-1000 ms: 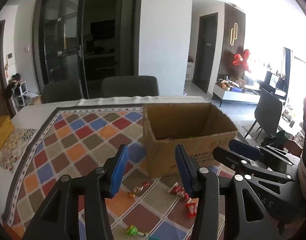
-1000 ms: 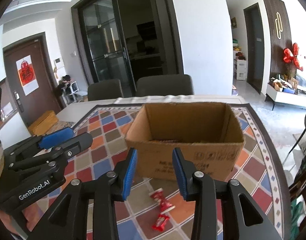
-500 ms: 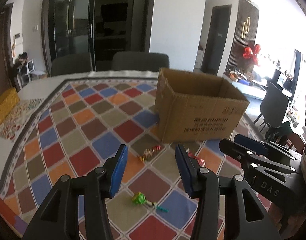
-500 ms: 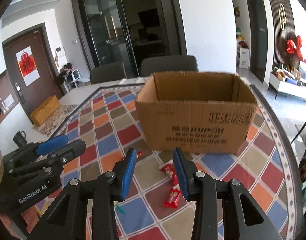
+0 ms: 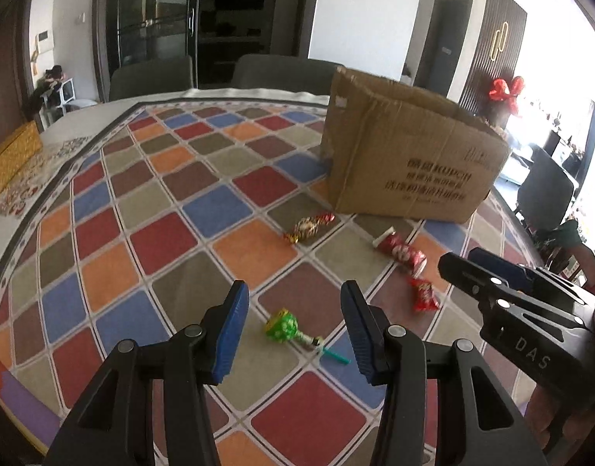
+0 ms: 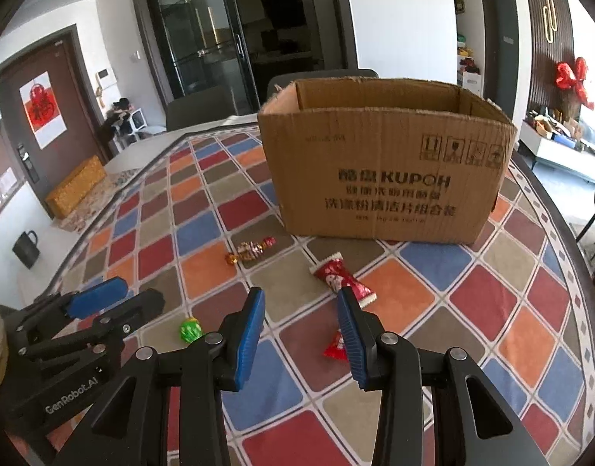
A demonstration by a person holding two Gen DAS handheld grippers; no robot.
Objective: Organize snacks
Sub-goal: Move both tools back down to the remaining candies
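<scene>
An open cardboard box (image 5: pixel 410 163) (image 6: pixel 382 178) stands on the checkered tablecloth. In front of it lie a gold-red wrapped candy (image 5: pixel 309 227) (image 6: pixel 250 250), a red snack packet (image 5: pixel 400 251) (image 6: pixel 342 279), a smaller red packet (image 5: pixel 424 294) (image 6: pixel 335 347) and a green lollipop (image 5: pixel 283 325) (image 6: pixel 190 330). My left gripper (image 5: pixel 293 332) is open and empty, just above the lollipop. My right gripper (image 6: pixel 301 332) is open and empty, low over the cloth beside the small red packet.
A yellow box (image 5: pixel 10 155) (image 6: pixel 76 186) lies at the table's far left. A black mug (image 6: pixel 25 248) stands by the left edge. Dark chairs (image 5: pixel 153 75) stand behind the table, another chair (image 5: pixel 545 194) to the right.
Both grippers have dropped down and pulled back from over the box toward the snacks on the cloth. Both stay open and empty.
</scene>
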